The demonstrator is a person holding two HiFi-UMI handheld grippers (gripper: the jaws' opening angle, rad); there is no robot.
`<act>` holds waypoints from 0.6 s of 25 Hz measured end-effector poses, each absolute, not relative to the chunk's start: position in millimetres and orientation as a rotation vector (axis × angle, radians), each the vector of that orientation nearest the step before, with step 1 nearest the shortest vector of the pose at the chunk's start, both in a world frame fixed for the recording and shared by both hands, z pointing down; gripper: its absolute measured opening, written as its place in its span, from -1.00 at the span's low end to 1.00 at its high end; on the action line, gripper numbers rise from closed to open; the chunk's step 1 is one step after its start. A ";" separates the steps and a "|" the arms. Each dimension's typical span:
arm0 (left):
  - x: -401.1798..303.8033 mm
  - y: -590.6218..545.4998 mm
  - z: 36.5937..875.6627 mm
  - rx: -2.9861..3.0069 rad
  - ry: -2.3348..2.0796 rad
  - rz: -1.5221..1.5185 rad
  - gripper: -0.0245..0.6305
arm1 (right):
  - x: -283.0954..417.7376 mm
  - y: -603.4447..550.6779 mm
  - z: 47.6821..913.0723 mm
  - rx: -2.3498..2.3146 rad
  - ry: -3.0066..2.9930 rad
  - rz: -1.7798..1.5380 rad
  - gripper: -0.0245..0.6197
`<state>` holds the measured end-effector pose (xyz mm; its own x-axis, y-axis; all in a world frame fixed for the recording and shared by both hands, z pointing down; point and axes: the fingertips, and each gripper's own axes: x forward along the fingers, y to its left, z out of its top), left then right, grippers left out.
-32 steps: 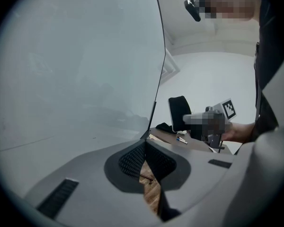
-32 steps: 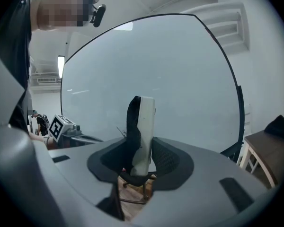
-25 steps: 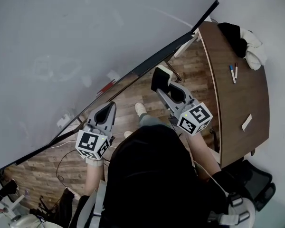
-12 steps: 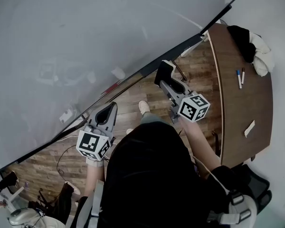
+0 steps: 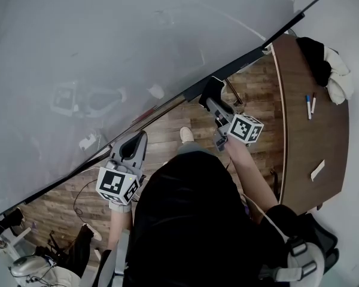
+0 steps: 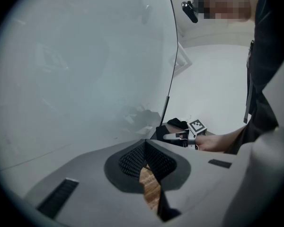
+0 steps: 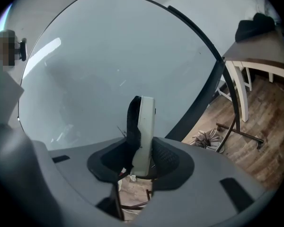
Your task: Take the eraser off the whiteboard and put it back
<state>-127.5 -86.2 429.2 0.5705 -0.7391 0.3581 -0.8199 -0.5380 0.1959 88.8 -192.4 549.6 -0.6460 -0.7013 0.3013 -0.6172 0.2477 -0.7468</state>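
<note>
- Right now the right gripper [image 7: 142,159] is clamped on the eraser [image 7: 143,126]. Its two dark ribbed pads press the eraser's lower end from either side.
- The eraser stands upright out of the jaws. It has a pale body with a black felt strip along the face that shows on the left in the right gripper view.
- It is off the whiteboard [image 5: 107,52]. In the head view it is held up just by the board's dark bottom edge [image 5: 245,61], and I cannot tell whether it touches that edge.
- Behind the eraser, the right gripper view is filled mostly by the grey board surface.
- The left gripper [image 6: 146,156] is clenched with nothing in it. Its ribbed pads meet at the tips, and only a sliver of wooden floor [image 5: 254,94] shows through the gap lower down.
- In the head view the left gripper sits low on the left, aimed at the board's lower edge and well apart from the right gripper.
- A marker cube rides on the back of each gripper, the left cube [image 5: 116,185] and the right cube [image 5: 246,128], both just above the person's hands.
- Beyond the right gripper a brown table [image 5: 299,130] stands against the far end of the board.
- On the table lie two markers [image 5: 311,103] side by side, a heap of black and white cloth [image 5: 330,64] nearer the board, and a small white strip [image 5: 317,170] at the near end.
- A pale shoe [image 5: 185,135] shows on the floor between the two grippers.
</note>
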 end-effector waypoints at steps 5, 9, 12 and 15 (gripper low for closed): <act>-130.0 -92.3 432.9 2.444 -1.292 0.352 -0.91 | 91.6 -207.4 573.1 -1.257 2.296 -1.490 -0.44; -129.0 -97.7 434.5 2.434 -1.298 0.364 -0.91 | 92.5 -218.1 587.4 -1.245 2.222 -1.563 -0.44; -129.1 -100.1 434.8 2.427 -1.305 0.370 -0.91 | 92.3 -225.0 594.9 -1.235 2.183 -1.596 -0.43; -130.2 -102.2 435.5 2.416 -1.313 0.375 -0.91 | 92.8 -230.7 602.3 -1.232 2.141 -1.631 -0.43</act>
